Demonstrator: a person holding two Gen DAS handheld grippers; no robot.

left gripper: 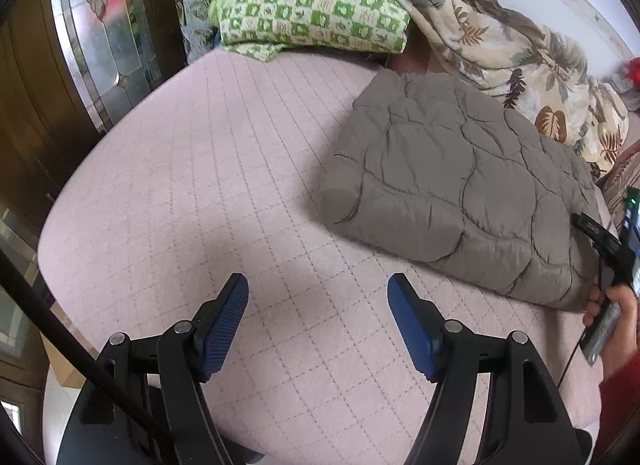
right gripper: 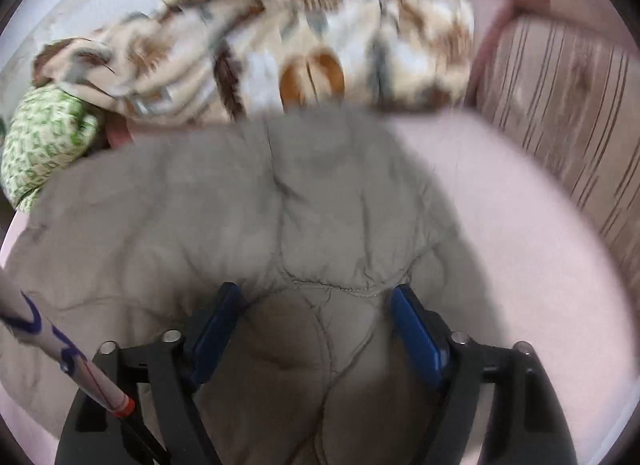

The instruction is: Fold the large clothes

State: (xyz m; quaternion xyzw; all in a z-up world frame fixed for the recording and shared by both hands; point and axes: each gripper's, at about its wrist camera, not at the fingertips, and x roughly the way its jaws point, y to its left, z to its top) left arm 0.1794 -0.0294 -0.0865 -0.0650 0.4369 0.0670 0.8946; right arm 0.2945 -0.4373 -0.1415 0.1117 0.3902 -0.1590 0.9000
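Observation:
A grey-brown quilted padded garment lies folded into a thick block on the pink quilted bed. My left gripper is open and empty, hovering over bare bedding to the left of the garment. In the right wrist view the same garment fills the middle, blurred. My right gripper is open, its blue pads either side of a bulge at the garment's near edge, not clamped on it. The right gripper and the hand holding it show at the right edge of the left wrist view.
A green-and-white patterned pillow and a beige leaf-print blanket lie at the head of the bed. A dark wooden door with glass stands left. A striped cushion lies right. The bed edge is near left.

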